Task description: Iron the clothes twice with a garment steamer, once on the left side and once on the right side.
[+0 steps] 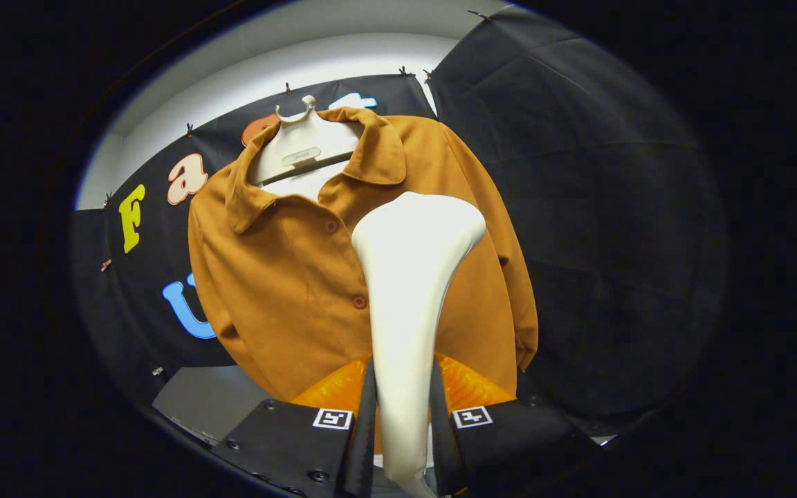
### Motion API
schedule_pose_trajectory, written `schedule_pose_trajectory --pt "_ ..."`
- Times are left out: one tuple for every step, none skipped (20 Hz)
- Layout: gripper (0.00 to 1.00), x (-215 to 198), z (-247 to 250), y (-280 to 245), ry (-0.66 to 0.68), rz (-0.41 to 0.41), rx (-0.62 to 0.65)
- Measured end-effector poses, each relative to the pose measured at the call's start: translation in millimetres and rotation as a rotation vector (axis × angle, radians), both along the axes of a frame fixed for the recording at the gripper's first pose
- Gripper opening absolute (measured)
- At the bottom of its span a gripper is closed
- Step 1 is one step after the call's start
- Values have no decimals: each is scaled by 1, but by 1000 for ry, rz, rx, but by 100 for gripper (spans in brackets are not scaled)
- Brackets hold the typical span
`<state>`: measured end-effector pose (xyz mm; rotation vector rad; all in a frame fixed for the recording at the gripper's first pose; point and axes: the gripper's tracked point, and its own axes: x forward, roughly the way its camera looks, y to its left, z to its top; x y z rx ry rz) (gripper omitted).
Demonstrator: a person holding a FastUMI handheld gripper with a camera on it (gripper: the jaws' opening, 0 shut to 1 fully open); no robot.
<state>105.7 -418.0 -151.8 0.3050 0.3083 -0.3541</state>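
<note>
- Gripper [402, 415]: the two fingers are closed on the slim handle of the garment steamer [409, 304], one on each flank; both press on it, with no gap visible at either side.
- Garment steamer: its long axis runs straight ahead from the jaws, widening into a broad head [420, 225] beyond the fingertips.
- Shirt [288, 290]: hangs on a hanger [305, 149] beyond the steamer head, front facing the jaws, its button placket just beside the head.
- Governing relation: the head lies over the shirt panel on one side of the placket, high on the chest; whether it touches the cloth cannot be told.
- Judgement: a pass would follow that panel along the steamer's axis, back toward the jaws.
</note>
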Motion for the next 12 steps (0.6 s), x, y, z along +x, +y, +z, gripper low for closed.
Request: schedule_pose_trajectory --pt "38 5 2 -6 -5 3 2" --pt "38 9 3 -10 -11 9 8" --pt "38 11 2 -12 -11 14 17" --pt "38 14 -2 -16 -6 15 25" --pt "38 17 -6 -21 3 13 31" --pt "38 18 -13 -25 15 14 46" --pt "38 20 -18 -27 17 20 70" --pt "38 21 -24 -27 24 22 87" --pt "38 23 -31 -29 36 20 96" --pt "38 23 -41 -31 51 19 99" --pt "38 22 -46 -32 66 17 104" --pt "38 21 -52 -33 78 15 108"
